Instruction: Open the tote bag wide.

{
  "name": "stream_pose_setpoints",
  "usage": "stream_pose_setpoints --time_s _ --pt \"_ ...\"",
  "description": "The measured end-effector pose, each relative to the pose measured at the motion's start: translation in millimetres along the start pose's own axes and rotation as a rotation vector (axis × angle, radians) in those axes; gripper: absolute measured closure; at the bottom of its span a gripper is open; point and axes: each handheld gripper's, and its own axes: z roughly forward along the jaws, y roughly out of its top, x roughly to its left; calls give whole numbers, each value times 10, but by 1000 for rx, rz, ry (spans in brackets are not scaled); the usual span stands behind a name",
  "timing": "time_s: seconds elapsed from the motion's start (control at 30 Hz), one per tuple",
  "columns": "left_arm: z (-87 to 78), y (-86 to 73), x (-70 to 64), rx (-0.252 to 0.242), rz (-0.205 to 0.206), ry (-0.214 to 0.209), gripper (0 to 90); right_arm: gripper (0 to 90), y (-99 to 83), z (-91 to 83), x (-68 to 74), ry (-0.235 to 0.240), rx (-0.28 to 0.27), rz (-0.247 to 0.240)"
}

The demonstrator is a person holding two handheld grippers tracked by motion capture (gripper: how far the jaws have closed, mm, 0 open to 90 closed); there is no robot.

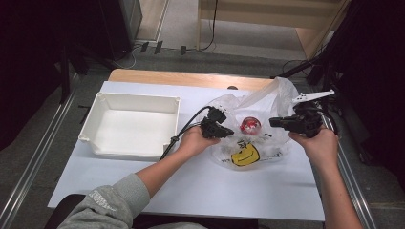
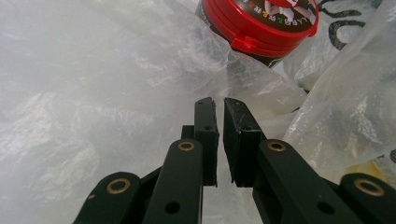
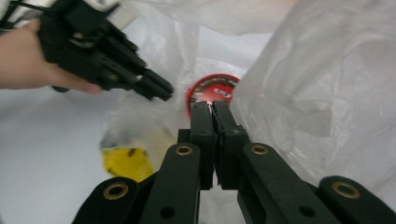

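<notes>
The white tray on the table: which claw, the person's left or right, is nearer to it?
Left. The left claw sits just past the right edge of the white tray, at the plastic bag. The right claw is farther off, across the bag.

The red tin's (image 2: pixel 261 21) lid lettering is too cropped and blurred to read.

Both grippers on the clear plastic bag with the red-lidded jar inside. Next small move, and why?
Probably spread the two grippers apart to widen the mouth of the clear plastic bag. The left gripper and right gripper both look pinched on its film, and the red-lidded round jar lies inside, beside the empty white plastic tray.
</notes>
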Motion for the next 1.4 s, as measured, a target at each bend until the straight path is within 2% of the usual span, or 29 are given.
stream_pose_setpoints --time_s 0.03,0.13,0.2,0.23,0.43,0.6,0.77,0.9,0.93,1.13,1.27,1.4 --pt "5 1 -2 -4 -4 1 847 892 -36 111 -59 -13 0 13" --pt "5 7 3 0 4 4 847 892 -70 212 -106 -22 -1 28" --pt "26 14 4 4 4 5 847 891 -97 338 -155 -51 5 43" --pt "26 14 4 4 4 5 847 891 -97 338 -155 -51 5 43" --pt "76 12 24 0 5 17 847 891 -111 585 -281 -85 -6 101" --pt "102 7 54 -5 1 24 847 892 -118 732 -339 -93 -6 123" --pt "126 -7 109 4 -20 42 847 891 -156 878 -411 -117 -5 122" --pt "117 -9 143 11 -20 55 848 891 -223 908 -464 -133 -16 134" --pt "119 -10 155 8 -23 56 849 891 -286 931 -515 -141 -6 154" --pt "135 -21 208 19 -35 86 850 892 -440 974 -601 -154 23 191" --pt "139 -25 242 26 -38 102 853 892 -570 958 -654 -162 35 216" --pt "138 -31 271 30 -53 113 856 900 -685 903 -697 -181 50 218"
